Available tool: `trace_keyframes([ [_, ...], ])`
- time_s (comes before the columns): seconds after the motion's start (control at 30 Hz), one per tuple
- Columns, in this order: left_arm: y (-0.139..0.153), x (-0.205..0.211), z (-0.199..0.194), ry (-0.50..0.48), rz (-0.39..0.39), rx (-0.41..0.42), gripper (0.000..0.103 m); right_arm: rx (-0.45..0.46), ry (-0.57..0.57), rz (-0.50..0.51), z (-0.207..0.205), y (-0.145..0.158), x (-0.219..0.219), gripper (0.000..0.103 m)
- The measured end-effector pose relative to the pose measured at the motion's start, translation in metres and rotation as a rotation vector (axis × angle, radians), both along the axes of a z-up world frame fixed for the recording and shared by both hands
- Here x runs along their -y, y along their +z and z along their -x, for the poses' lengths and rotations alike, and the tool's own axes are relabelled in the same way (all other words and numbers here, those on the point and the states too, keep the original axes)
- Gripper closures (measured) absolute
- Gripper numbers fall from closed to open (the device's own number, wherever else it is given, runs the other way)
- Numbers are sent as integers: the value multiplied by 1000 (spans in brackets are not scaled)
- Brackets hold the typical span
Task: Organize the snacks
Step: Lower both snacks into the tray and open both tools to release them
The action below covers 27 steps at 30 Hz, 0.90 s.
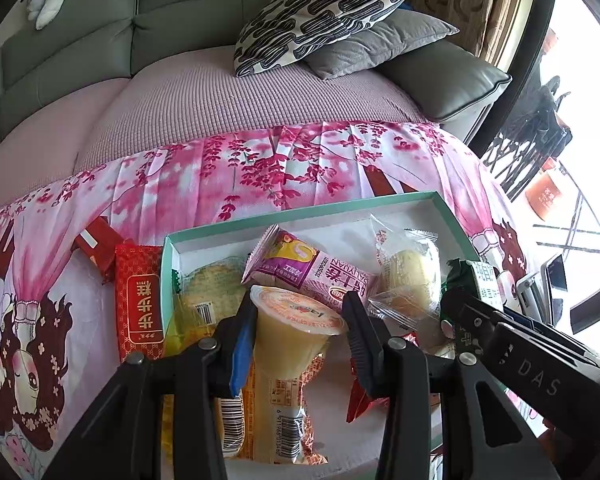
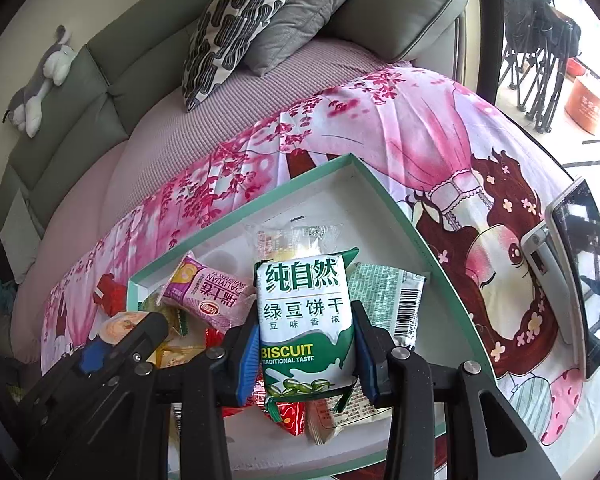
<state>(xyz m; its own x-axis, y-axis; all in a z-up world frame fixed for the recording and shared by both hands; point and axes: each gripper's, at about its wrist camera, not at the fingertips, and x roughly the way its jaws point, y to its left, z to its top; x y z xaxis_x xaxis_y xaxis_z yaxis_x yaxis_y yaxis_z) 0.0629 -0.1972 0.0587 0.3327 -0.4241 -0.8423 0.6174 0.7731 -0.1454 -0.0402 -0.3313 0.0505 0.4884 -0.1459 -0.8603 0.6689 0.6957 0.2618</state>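
Observation:
A shallow teal-rimmed box [image 1: 300, 213] lies on the pink cloth and holds several snack packets. My left gripper [image 1: 300, 322] is shut on a yellow jelly cup [image 1: 290, 344] with an orange lid, held just above the box's near end. My right gripper [image 2: 306, 344] is shut on a green and white biscuit packet [image 2: 306, 320], upright over the box [image 2: 384, 196]. A pink Swiss-roll packet [image 1: 312, 274] and a clear-wrapped cake [image 1: 414, 276] lie inside. The right gripper's black body [image 1: 540, 360] shows at the lower right of the left wrist view.
A red packet [image 1: 140, 304] and a smaller red box [image 1: 100, 246] lie on the cloth left of the box. A phone on a stand [image 2: 580, 280] stands at the right. Behind are a grey sofa with patterned [image 1: 324, 16] and grey pillows and a plush toy [image 2: 40, 80].

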Motion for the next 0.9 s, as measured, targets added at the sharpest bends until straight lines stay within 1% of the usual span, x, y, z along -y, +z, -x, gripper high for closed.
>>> trace_keyframes([
  [0.4,-2,1,0,-7,-6,-2,59,-14,-8,4,-2,-2,1,60],
  [0.43,-1,1,1,-9,-3,2,58,-15,-10,6,-2,-2,1,60],
  [0.47,1,1,1,-10,-3,5,54,-15,-12,5,-1,-2,2,59],
  [0.53,3,0,1,-9,-9,13,50,-20,-13,1,-2,-3,2,55],
  [0.67,8,-3,-1,11,-21,21,50,-29,-11,6,-2,-4,2,49],
  [0.73,10,-8,-4,37,-32,20,49,-27,-10,9,-2,-3,1,45],
  [0.8,13,-14,-9,72,-35,18,47,-28,-9,13,-2,-3,1,40],
  [0.87,16,-21,-14,115,-37,11,34,-29,-9,20,-3,-3,1,32],
  [0.9,17,-26,-17,144,-43,10,34,-30,-7,27,-3,-3,1,30],
])
